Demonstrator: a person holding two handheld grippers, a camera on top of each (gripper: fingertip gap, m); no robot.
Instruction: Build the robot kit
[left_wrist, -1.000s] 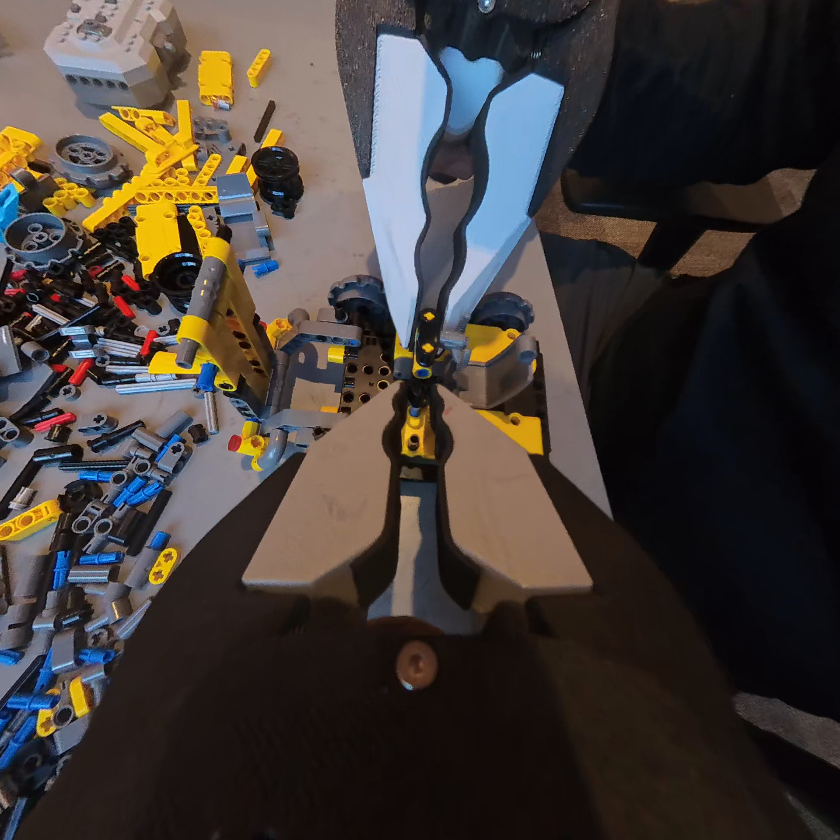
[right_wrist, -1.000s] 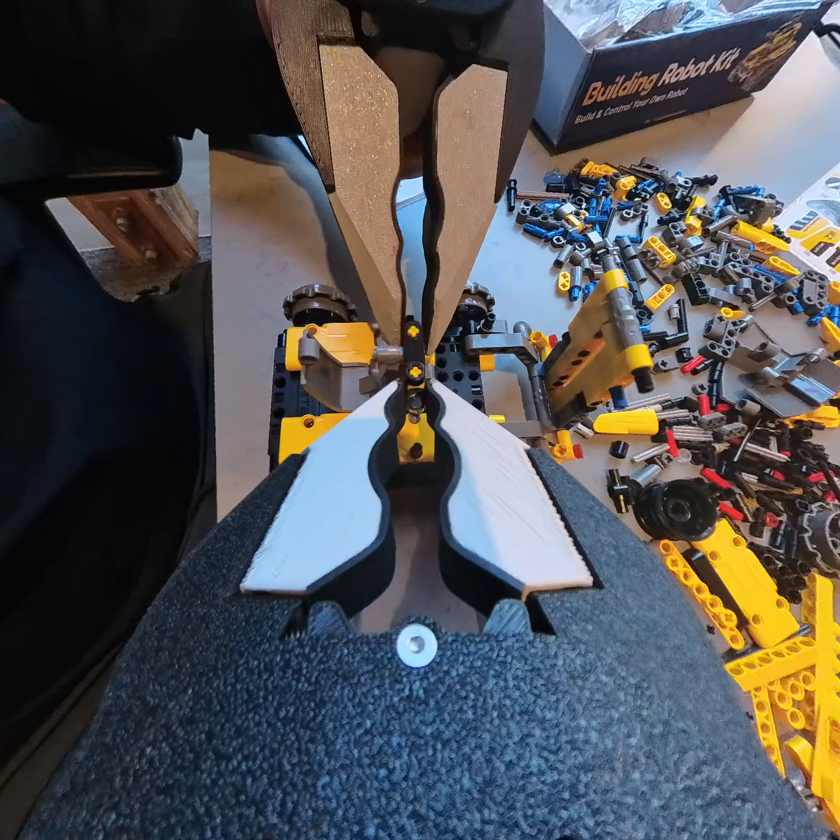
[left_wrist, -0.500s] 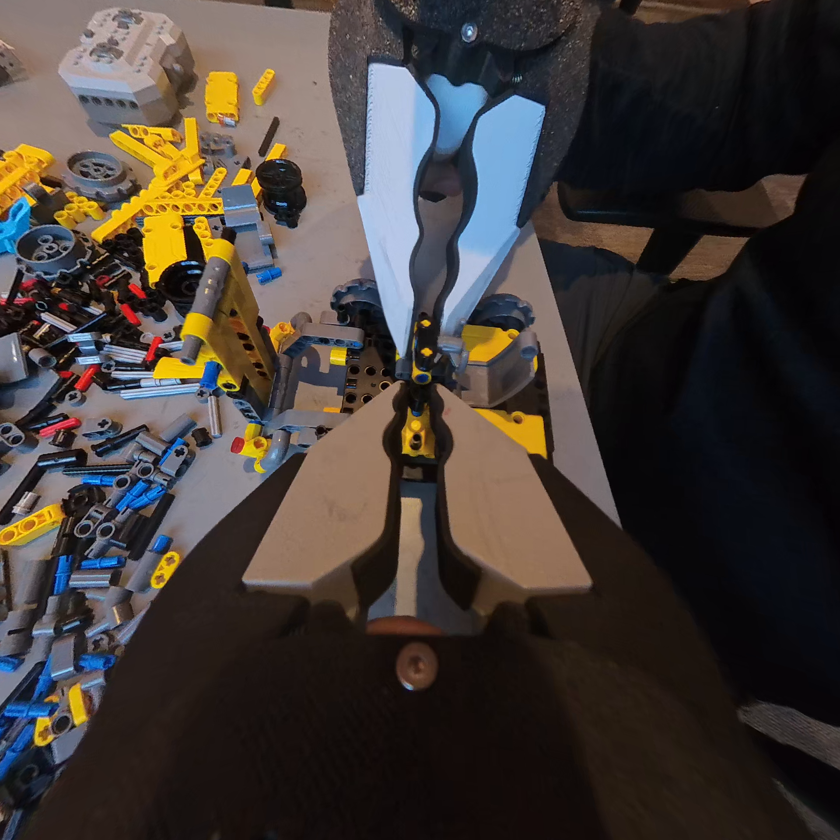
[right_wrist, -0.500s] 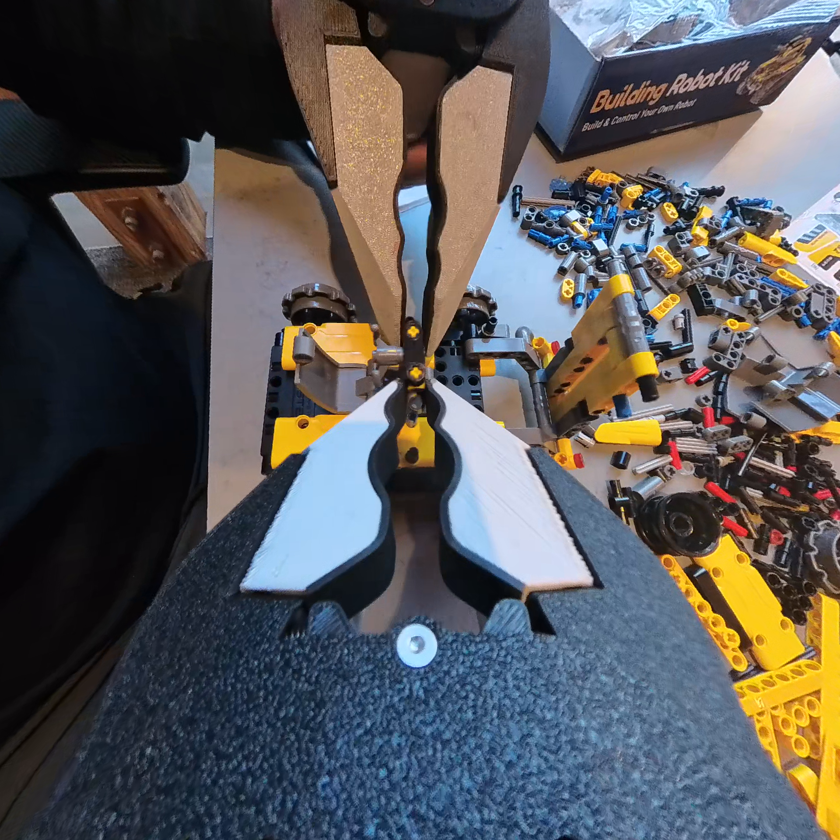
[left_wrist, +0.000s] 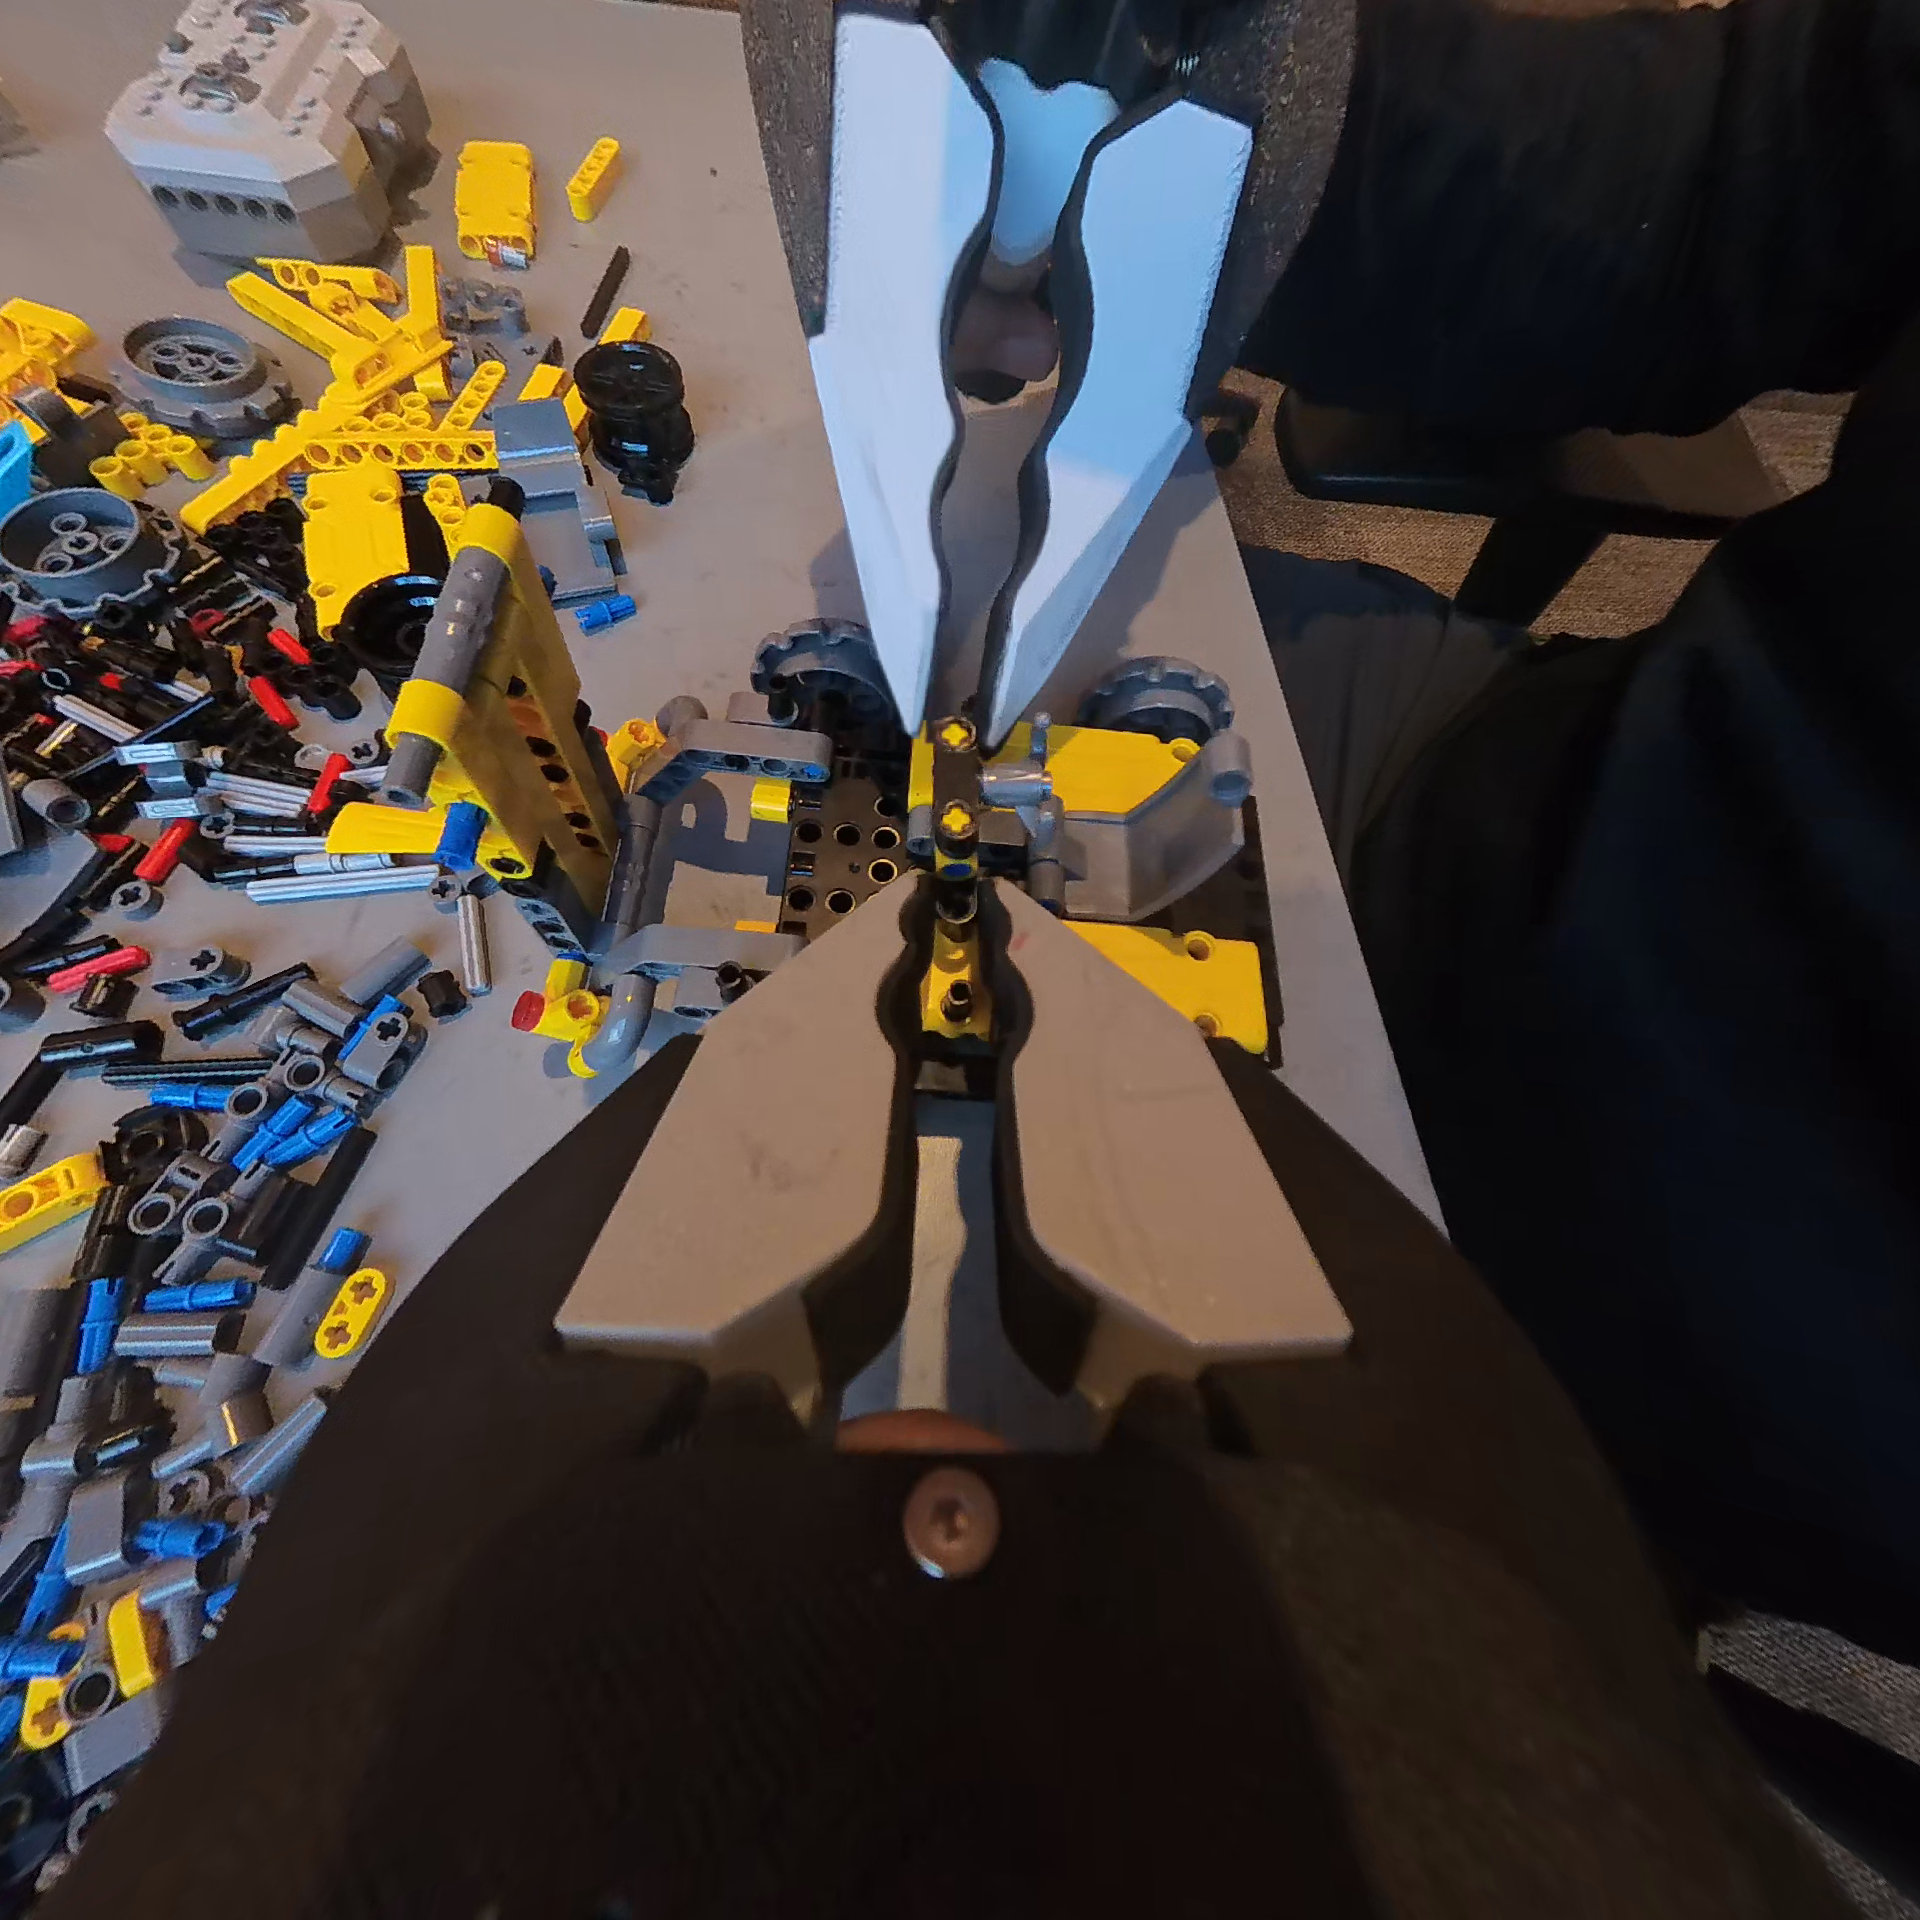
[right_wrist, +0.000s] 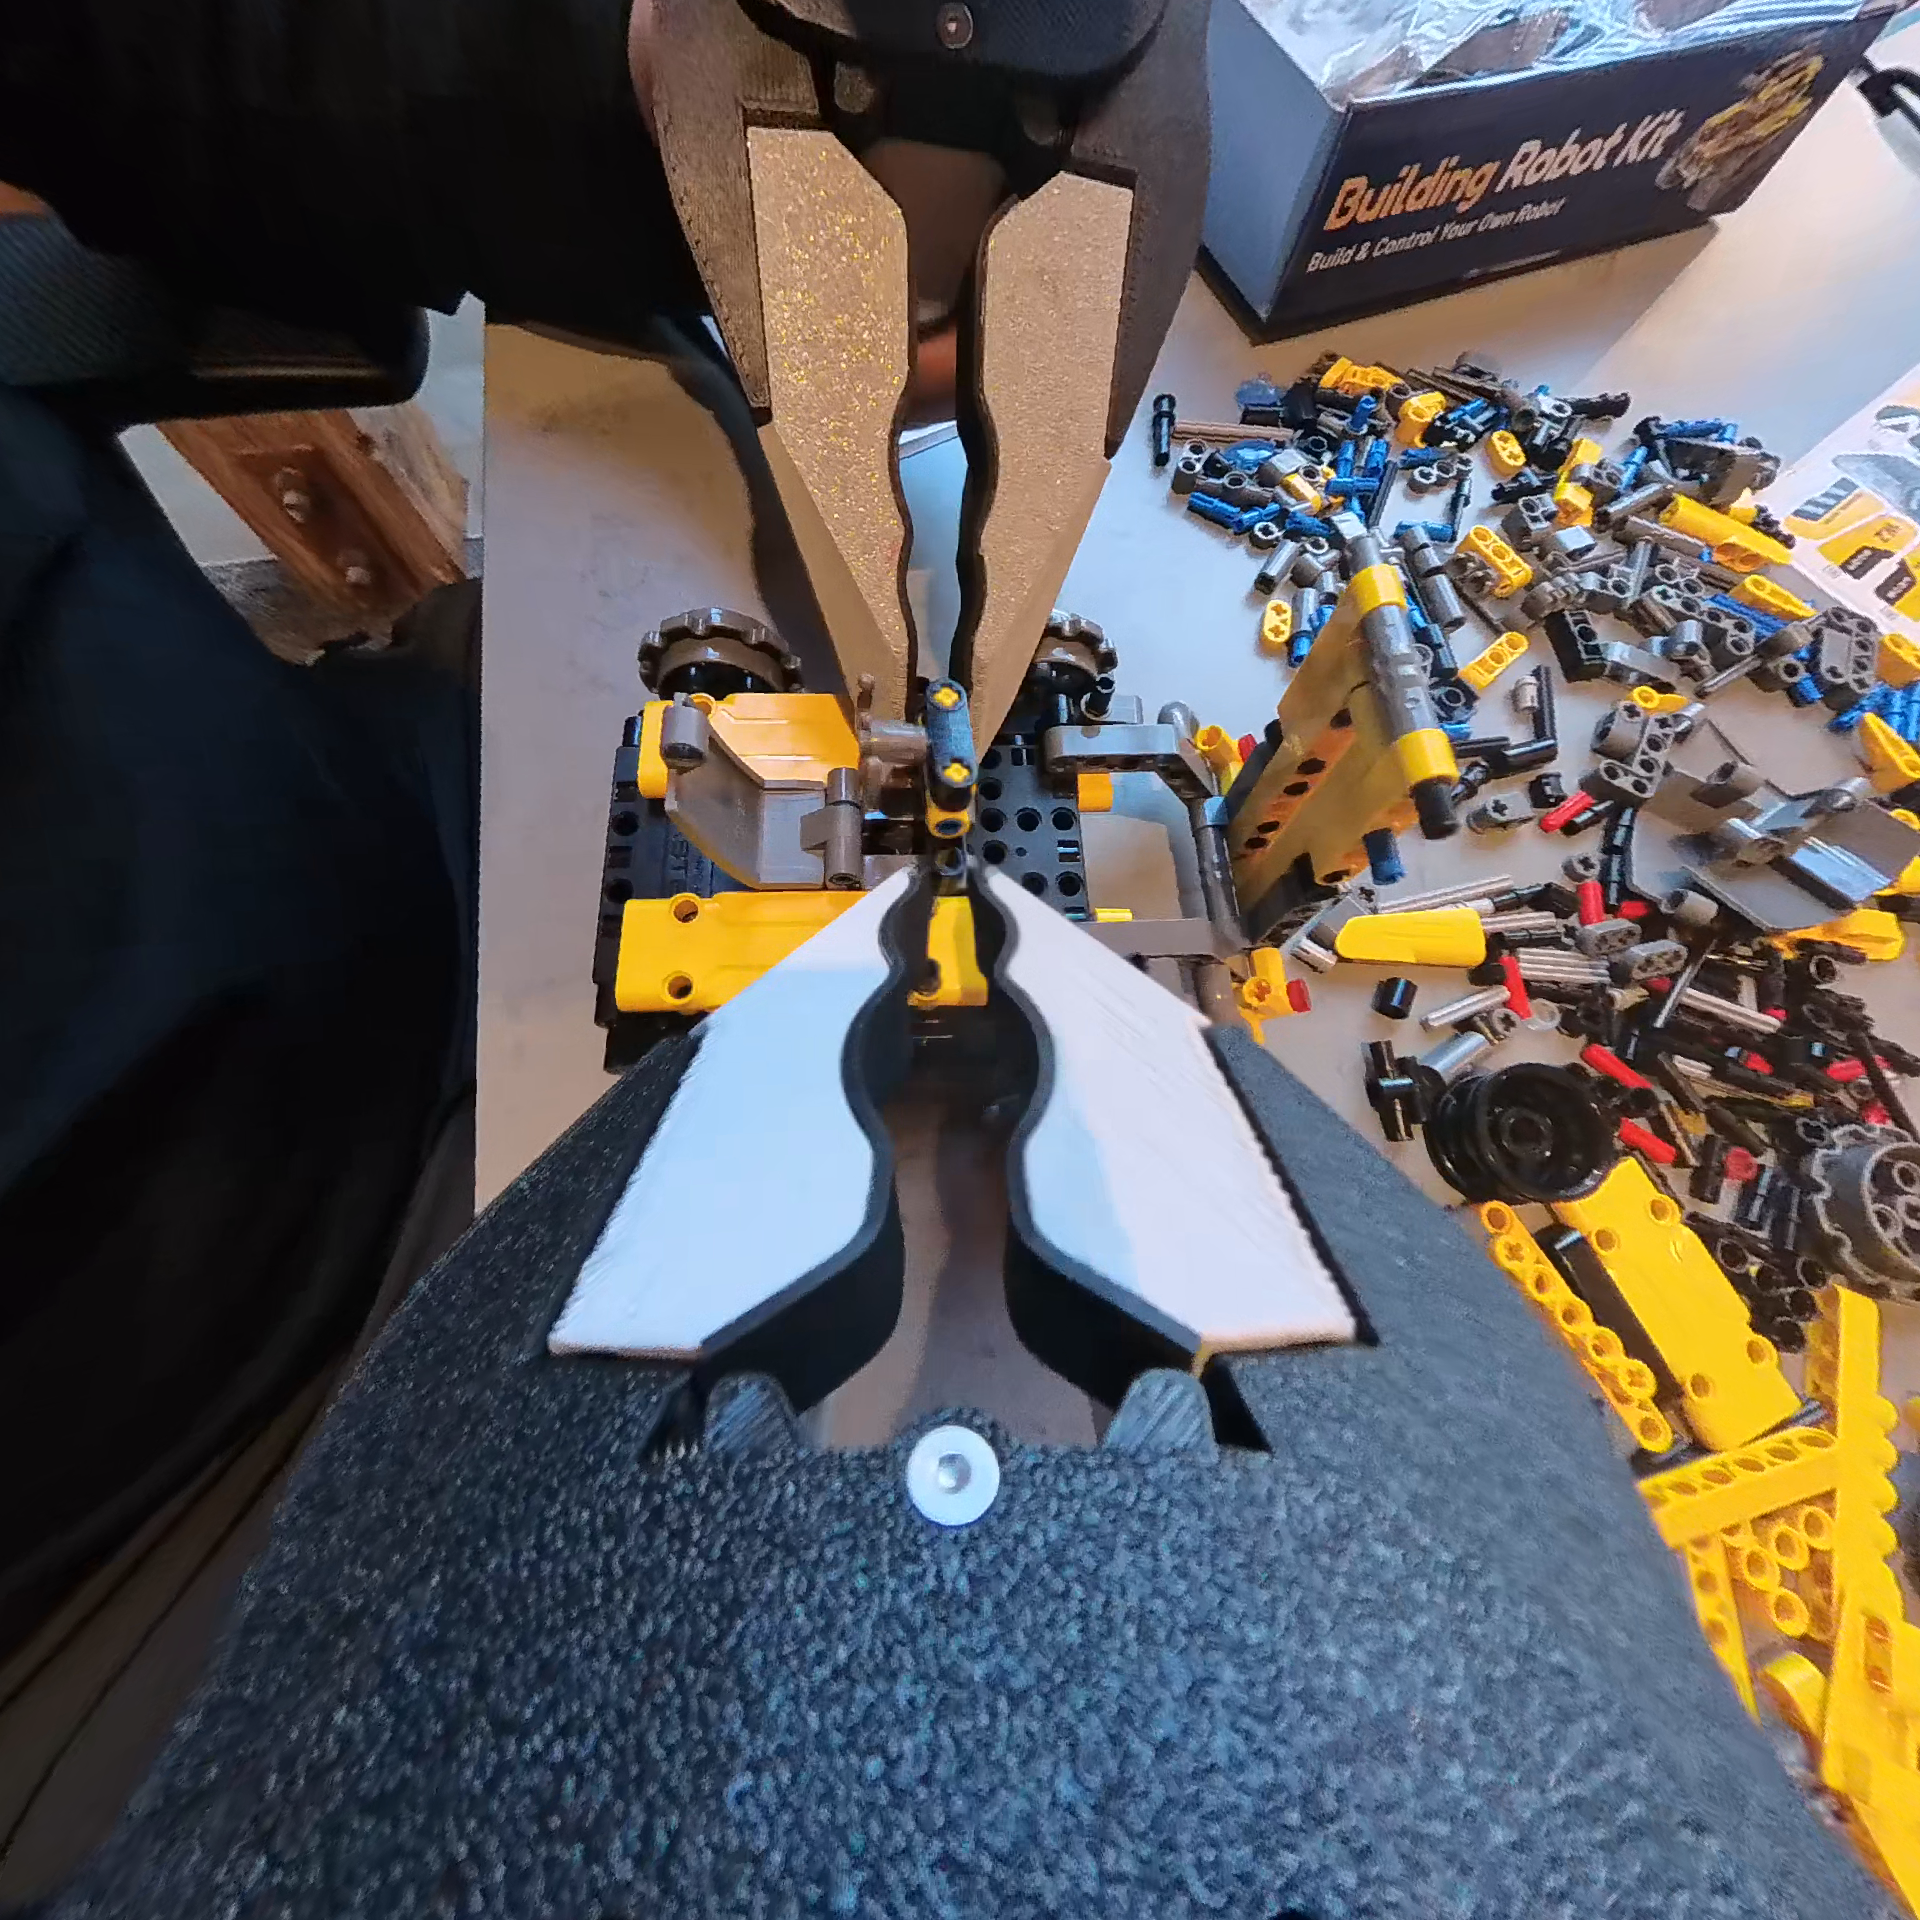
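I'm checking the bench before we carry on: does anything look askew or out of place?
One thing: the half-built model sits right at the table's edge. A yellow frame leans tilted against its other end. Loose parts lie scattered, but none look broken.

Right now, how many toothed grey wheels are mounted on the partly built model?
2. Both sit on the model's far side in the left wrist view: one wheel left of the right tool's tips, one right of them. Near-side ones may be hidden.
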